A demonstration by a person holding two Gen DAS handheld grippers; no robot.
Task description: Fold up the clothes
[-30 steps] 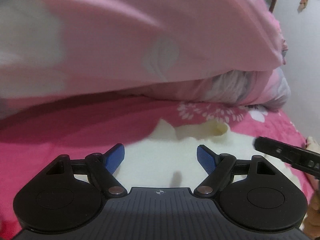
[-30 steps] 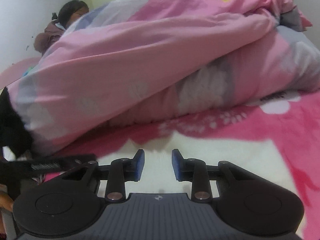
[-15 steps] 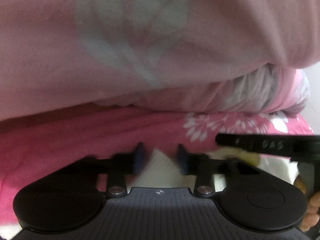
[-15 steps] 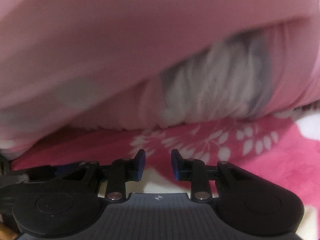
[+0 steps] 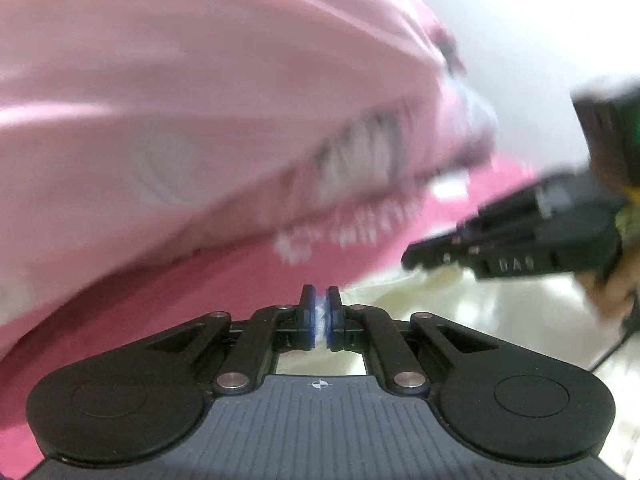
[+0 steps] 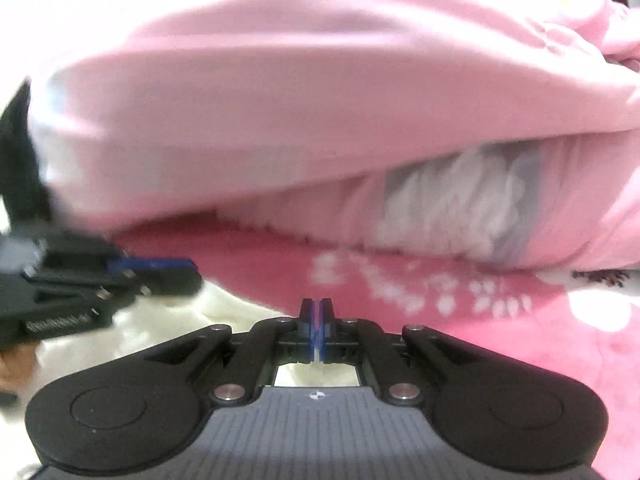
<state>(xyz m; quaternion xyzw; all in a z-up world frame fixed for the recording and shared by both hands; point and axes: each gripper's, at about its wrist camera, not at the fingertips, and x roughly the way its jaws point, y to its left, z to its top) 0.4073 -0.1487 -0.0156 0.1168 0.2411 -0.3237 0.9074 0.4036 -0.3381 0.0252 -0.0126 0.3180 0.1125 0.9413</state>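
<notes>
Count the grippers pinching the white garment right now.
2. The left gripper is shut on the white cloth garment's edge beside the hot-pink floral blanket; the right gripper pinches a thin white sliver of it.

left gripper [image 5: 321,317]: black linkage arms, blue pads, silver pivot screws, ribbed grey housing
right gripper [image 6: 316,322]: same build, white lettering

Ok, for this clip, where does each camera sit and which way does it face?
Left wrist: sits on the left gripper, low over the bed, facing the pink quilt; the right gripper shows at right.
Right wrist: sits on the right gripper, facing the same quilt; the left gripper shows at left.
Shared: quilt, pink sheet, white garment, pinched in both grippers.
</notes>
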